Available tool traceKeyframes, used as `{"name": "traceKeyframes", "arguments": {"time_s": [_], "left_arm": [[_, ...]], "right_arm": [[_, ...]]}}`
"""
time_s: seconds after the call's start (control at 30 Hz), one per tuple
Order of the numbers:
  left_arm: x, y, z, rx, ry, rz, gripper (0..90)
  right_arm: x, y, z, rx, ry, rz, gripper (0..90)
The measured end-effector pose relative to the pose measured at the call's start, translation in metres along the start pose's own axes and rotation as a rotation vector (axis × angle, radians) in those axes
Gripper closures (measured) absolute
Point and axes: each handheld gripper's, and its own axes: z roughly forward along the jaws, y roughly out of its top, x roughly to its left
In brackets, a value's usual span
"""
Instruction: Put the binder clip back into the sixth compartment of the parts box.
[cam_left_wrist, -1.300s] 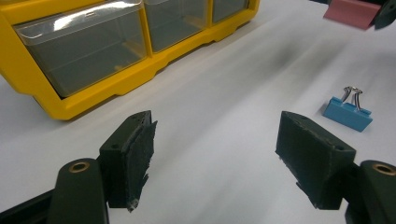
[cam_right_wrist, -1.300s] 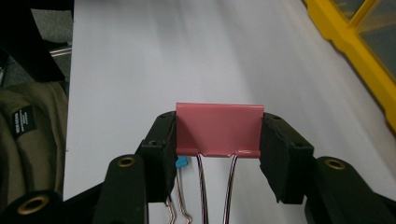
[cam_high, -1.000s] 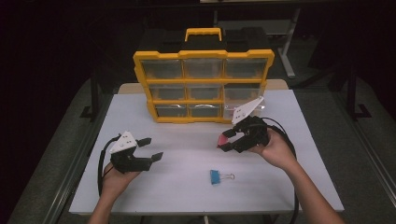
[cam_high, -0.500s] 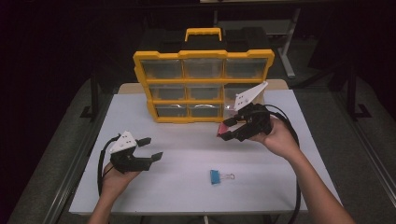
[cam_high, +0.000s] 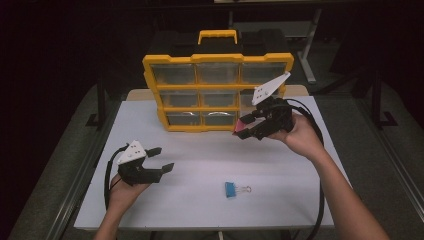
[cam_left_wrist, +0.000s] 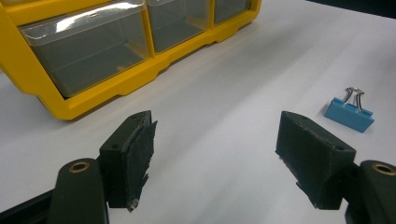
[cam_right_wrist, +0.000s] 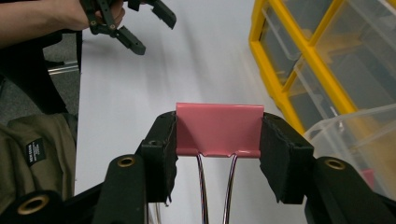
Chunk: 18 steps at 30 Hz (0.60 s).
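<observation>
My right gripper (cam_high: 245, 125) is shut on a pink binder clip (cam_right_wrist: 218, 129), whose ends press against both pads, and it hovers above the table in front of the yellow drawer organizer (cam_high: 218, 93). One clear drawer (cam_right_wrist: 359, 140) on the organizer's right side stands pulled out. A blue binder clip (cam_high: 231, 189) lies on the white table (cam_high: 200, 160) near the front; the same blue clip (cam_left_wrist: 350, 114) appears in the left gripper view. My left gripper (cam_high: 161, 158) rests open at the front left with nothing between its jaws.
The organizer (cam_left_wrist: 93, 60) has several clear drawers and a yellow handle (cam_high: 217, 35) on top. An olive bag (cam_right_wrist: 32, 154) lies beside the table's left edge. Dark floor and table legs surround the table.
My right gripper has risen with the pink clip and moved back toward the organizer's right side. The left gripper and the blue clip have stayed put.
</observation>
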Motion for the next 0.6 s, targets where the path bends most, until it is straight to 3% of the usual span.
{"name": "traceKeyframes", "arguments": {"time_s": [0.3, 0.5, 0.57, 0.6], "left_arm": [[0.001, 0.0, 0.0, -0.002, 0.001, 0.0, 27.8], [0.0, 0.0, 0.0, -0.008, 0.001, -0.005, 27.8], [0.0, 0.0, 0.0, -0.007, 0.001, -0.005, 27.7], [0.0, 0.0, 0.0, -0.006, 0.002, -0.005, 27.8]], "right_arm": [[-0.006, 0.014, -0.01, -0.001, -0.02, -0.012, 48.5], [-0.011, 0.024, -0.018, 0.003, -0.035, 0.009, 48.5], [-0.015, 0.027, -0.021, 0.004, -0.045, -0.009, 48.6], [-0.015, 0.029, -0.023, 0.005, -0.046, 0.009, 48.6]]}}
